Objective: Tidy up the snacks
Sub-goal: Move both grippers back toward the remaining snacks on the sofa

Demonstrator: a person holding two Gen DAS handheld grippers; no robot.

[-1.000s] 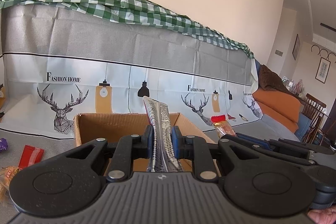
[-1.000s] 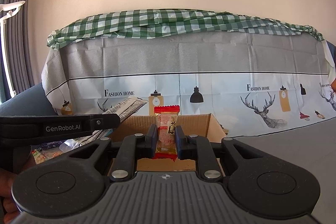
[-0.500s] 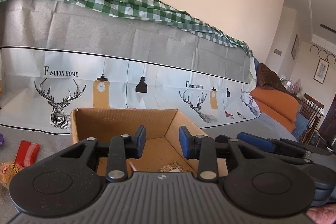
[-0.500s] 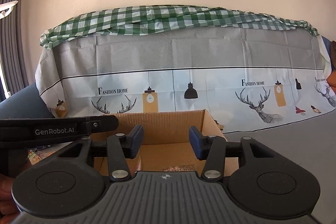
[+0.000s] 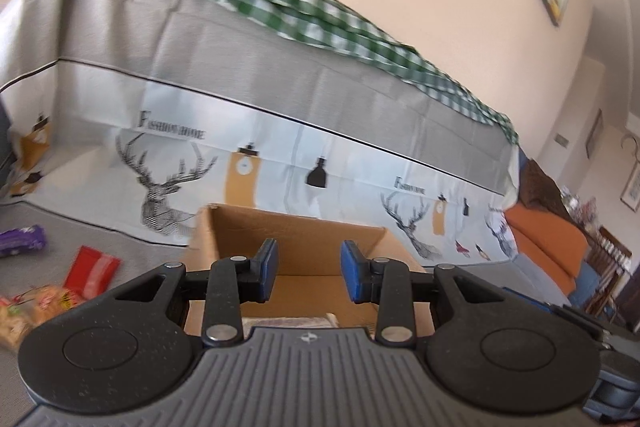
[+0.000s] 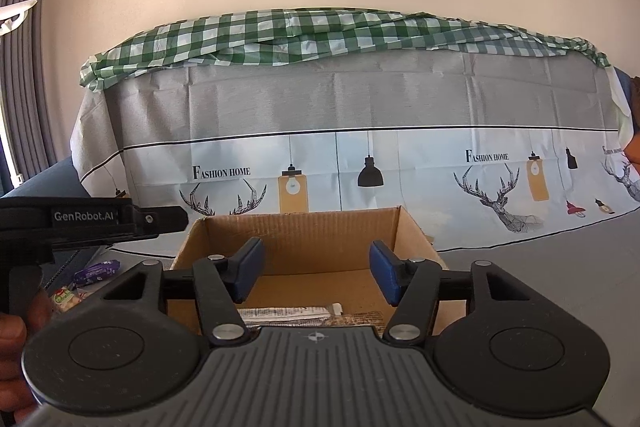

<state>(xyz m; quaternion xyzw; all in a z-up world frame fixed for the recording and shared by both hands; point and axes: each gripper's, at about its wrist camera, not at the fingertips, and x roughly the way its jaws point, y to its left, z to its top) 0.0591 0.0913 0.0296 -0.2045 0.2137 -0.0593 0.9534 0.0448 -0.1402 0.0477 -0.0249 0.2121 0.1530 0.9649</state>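
Observation:
An open cardboard box (image 5: 296, 227) (image 6: 304, 235) stands on the grey surface in front of both grippers. My left gripper (image 5: 308, 269) hovers over the box's near edge, open, nothing between its blue pads. My right gripper (image 6: 316, 277) is also above the box; its jaws are opening and hold nothing. A silver printed snack pack (image 6: 288, 313) and a brown one (image 6: 360, 317) lie on the box floor. Loose snacks lie left of the box: a red pack (image 5: 92, 269), a purple pack (image 5: 20, 239) (image 6: 96, 271) and orange-yellow packs (image 5: 36, 307).
A sofa draped in a grey deer-print cloth (image 6: 360, 155) and green check cloth (image 6: 320, 31) rises right behind the box. The left gripper's black body (image 6: 92, 221) and a person's hand (image 6: 16, 339) sit at the right view's left edge. An orange couch (image 5: 548, 247) stands far right.
Both grippers opened and let go of their snacks: the silver pack from the left, the red-and-tan pack from the right. The left gripper then swung and rolled, bringing the loose snacks into view.

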